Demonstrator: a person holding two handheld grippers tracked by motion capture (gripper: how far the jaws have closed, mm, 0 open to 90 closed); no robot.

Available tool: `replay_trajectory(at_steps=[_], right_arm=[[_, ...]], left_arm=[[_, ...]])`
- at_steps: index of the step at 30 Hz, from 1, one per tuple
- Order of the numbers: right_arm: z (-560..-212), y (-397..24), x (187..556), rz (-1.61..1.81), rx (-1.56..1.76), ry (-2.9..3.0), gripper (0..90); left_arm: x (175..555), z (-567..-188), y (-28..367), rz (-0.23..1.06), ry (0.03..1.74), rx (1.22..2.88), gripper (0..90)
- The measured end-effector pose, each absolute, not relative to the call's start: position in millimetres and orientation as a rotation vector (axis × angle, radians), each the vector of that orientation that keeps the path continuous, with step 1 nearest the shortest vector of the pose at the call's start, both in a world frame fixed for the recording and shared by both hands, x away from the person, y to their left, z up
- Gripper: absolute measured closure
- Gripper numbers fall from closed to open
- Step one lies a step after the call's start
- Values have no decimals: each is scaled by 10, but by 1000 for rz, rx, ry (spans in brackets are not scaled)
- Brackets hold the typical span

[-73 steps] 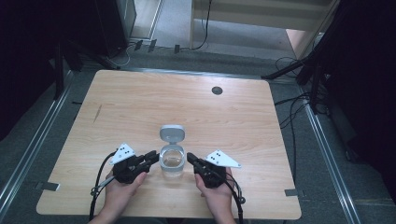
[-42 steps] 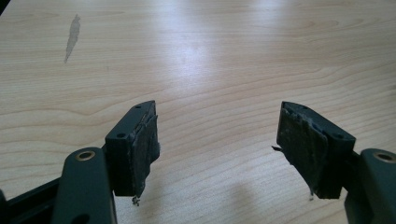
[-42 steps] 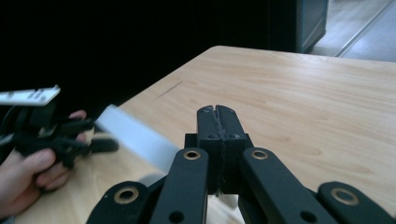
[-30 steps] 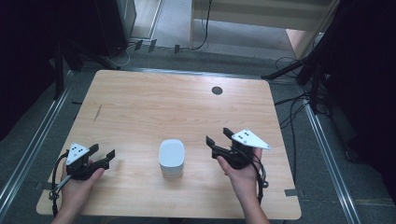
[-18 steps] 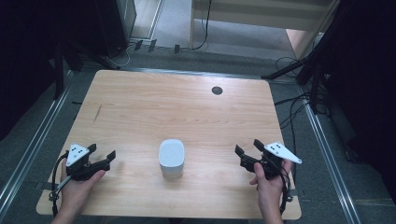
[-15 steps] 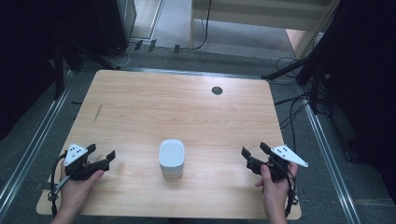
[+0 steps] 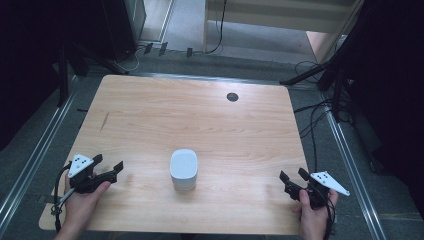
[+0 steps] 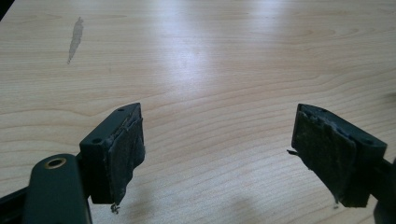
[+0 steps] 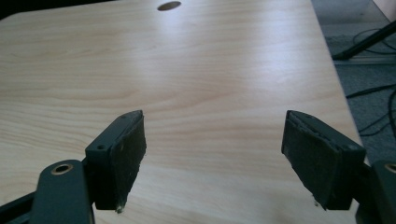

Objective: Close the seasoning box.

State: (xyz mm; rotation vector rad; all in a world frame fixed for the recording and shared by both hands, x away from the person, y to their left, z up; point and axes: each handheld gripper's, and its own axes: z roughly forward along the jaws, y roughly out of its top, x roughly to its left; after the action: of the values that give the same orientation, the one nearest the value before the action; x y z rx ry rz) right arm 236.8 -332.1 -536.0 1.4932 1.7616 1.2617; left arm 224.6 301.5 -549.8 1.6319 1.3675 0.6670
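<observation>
High view — pale wooden table (image 7: 200, 115), grey floor (image 7: 185, 25) beyond.

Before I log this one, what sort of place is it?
Likely a lab recording station: a bare wooden table on a metal frame, cables on the grey floor, and hand-held tongs, left and right.

text: none readable | labels/brands/numbers: none | white container (image 7: 183, 169) on bench (image 7: 210, 120): blank, no print

Both tongs spread wide, holding nothing: left tongs (image 7: 107, 164) and right tongs (image 7: 292, 176) low, far apart.
</observation>
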Motion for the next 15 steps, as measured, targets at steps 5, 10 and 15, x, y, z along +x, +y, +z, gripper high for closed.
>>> replay_trajectory(at_steps=[5, 10, 15], right_arm=[[-5433, -3501, 2249, 1224, 1530, 1747, 229], [-5464, -3605, 2185, 1212, 1552, 1733, 231], [-5468, -3720, 2112, 1224, 1583, 1704, 234]], left_arm=[[2246, -5499, 3009, 668, 1370, 1629, 176], [2247, -5501, 3007, 671, 1370, 1629, 184], [2249, -5502, 3005, 679, 1368, 1631, 189]])
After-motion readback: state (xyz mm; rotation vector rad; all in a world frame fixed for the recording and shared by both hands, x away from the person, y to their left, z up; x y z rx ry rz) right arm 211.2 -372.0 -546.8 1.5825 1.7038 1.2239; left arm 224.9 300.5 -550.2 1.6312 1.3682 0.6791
